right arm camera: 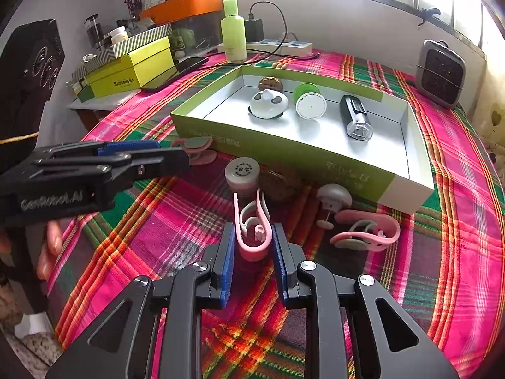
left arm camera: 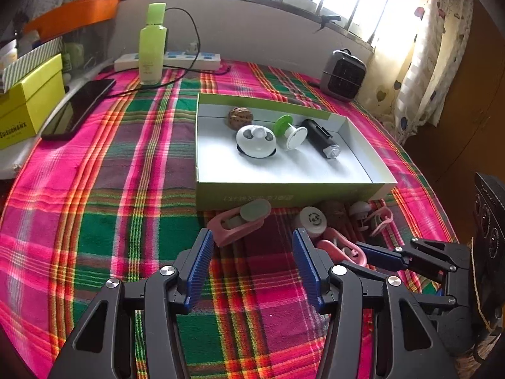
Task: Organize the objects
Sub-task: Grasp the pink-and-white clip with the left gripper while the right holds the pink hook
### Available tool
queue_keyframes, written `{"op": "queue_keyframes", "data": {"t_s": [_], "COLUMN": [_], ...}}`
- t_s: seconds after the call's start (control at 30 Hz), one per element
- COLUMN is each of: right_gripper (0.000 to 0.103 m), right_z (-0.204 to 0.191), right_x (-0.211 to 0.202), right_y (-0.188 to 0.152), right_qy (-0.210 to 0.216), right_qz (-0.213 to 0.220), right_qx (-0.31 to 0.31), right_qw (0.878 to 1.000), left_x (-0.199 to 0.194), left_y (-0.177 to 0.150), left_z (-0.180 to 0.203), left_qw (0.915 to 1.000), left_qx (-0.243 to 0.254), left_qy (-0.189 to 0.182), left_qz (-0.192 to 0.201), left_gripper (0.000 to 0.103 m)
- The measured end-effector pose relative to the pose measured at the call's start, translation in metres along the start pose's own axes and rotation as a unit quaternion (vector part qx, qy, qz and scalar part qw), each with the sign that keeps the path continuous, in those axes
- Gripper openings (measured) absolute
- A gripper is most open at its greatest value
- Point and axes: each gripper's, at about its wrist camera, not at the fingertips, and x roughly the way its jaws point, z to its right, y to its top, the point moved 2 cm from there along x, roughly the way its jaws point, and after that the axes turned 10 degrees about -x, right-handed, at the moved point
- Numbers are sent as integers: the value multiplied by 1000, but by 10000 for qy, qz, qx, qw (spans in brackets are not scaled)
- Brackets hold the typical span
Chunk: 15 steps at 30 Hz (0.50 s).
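Observation:
My right gripper (right arm camera: 254, 230) is shut on a pink clip (right arm camera: 252, 246) lying on the plaid cloth, its pads pressing the clip's two sides. In the left wrist view the same gripper (left arm camera: 363, 249) shows at the right. My left gripper (left arm camera: 252, 235) hovers open over the cloth with nothing between its fingers. Just beyond it lies another pink clip (left arm camera: 236, 224). A small jar (right arm camera: 242, 173), a walnut (right arm camera: 281, 183), a white knob (right arm camera: 333, 197) and a third pink clip (right arm camera: 366, 232) lie in front of the green box (right arm camera: 315, 164). Inside the box are a walnut, a white round gadget (right arm camera: 268, 104), a green-white spool (right arm camera: 311, 104) and a black cylinder (right arm camera: 356, 117).
A green bottle (left arm camera: 153, 44), a power strip (left arm camera: 189, 60) with a cable and a phone (left arm camera: 79, 107) sit at the table's back left, next to a yellow box (left arm camera: 28, 104). A small grey heater (left arm camera: 344, 75) stands at the back right. A curtain hangs to the right.

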Motion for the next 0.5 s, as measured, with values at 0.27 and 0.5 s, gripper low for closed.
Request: {"op": "queue_keyframes", "data": {"t_s": [0.27, 0.5], "right_gripper": [24, 24], "right_z": [3, 5], "right_x": [-4, -4], "right_y": [-5, -7], "right_qy": [16, 54], "right_qz": [-4, 23], "right_qx": [65, 122], "right_qw": [10000, 9999], "left_x": [20, 17], "left_y": [8, -1], "left_z": [1, 3], "left_qw": [9996, 9992], "left_qx": [170, 116], "left_qy": [174, -178], "left_qz": [-108, -328], "left_gripper": [51, 51]}}
